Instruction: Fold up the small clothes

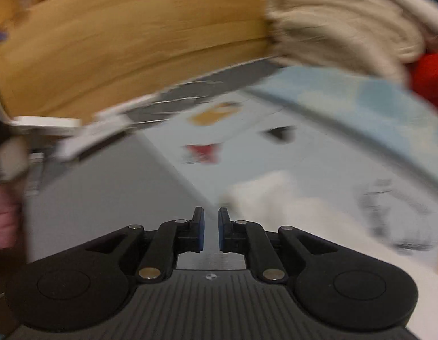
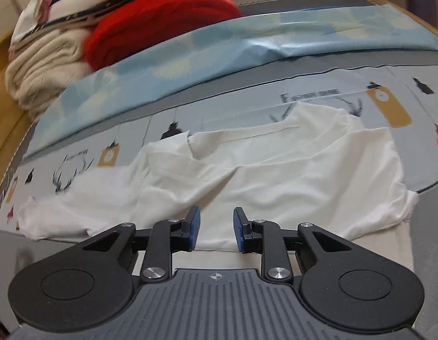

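Both empty, slightly parted, left gripper (image 1: 211, 228) and right gripper (image 2: 216, 231) should pinch the crumpled white cotton T-shirt's (image 2: 247, 175) centre-frame hem squarely.

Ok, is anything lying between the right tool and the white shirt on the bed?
Nothing visible does. The right tool hangs open just over the near edge of the white shirt, with nothing between its pads. The pile of clothes sits far behind, clear of the path.

One white shirt (image 2: 247, 175), one red garment (image 2: 162, 17), one beige blanket (image 2: 46, 65), two grippers.
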Tool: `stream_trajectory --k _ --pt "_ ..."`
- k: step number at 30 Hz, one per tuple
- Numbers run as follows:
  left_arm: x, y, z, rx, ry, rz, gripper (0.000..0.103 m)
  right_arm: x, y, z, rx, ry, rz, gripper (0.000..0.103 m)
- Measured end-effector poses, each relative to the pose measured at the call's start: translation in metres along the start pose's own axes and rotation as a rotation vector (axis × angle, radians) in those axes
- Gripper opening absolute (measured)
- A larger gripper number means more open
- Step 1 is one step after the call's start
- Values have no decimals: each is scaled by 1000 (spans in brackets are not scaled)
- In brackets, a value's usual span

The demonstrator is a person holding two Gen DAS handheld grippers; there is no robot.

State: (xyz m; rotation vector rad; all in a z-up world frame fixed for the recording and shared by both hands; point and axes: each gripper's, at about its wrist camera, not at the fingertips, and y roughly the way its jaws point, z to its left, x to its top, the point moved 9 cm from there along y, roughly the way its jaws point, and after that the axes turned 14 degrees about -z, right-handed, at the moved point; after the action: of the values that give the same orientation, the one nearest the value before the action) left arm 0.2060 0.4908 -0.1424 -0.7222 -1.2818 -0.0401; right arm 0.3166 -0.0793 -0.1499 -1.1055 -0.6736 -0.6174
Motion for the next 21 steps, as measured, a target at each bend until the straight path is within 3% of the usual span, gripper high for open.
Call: stream_trajectory --k 2,3,6,8,10,11,13,14,17,19,21 --pt "-3 -18 -41 -217 31 11 37 -2 7 4 4 -18 9 27" --pt "-9 -27 -66 -323 48 29 40 -4 13 9 6 -20 16 27" --pt "-41 -55 -120 -534 88 92 42 -16 26 24 29 -32 26 27" --pt "-57 -65 -145 -598 149 86 43 -23 36 39 49 -60 24 27" --pt "-76 -61 -153 -615 185 113 49 -31 49 59 82 -107 18 28" --pt "-91 -52 -152 -606 192 173 51 -35 54 70 97 -140 15 28" --pt "-129 -36 -142 -497 202 377 51 -47 64 92 133 -220 10 30" --pt "-133 -32 -136 -475 173 400 53 -54 67 102 149 -265 6 34" --pt "-111 -37 -132 -467 132 379 52 -79 79 131 200 -396 21 47" --pt "-94 -45 -136 -489 116 327 53 -94 86 141 218 -475 46 48" --pt "-84 -51 -136 -512 91 315 53 -105 96 142 177 -563 63 43"
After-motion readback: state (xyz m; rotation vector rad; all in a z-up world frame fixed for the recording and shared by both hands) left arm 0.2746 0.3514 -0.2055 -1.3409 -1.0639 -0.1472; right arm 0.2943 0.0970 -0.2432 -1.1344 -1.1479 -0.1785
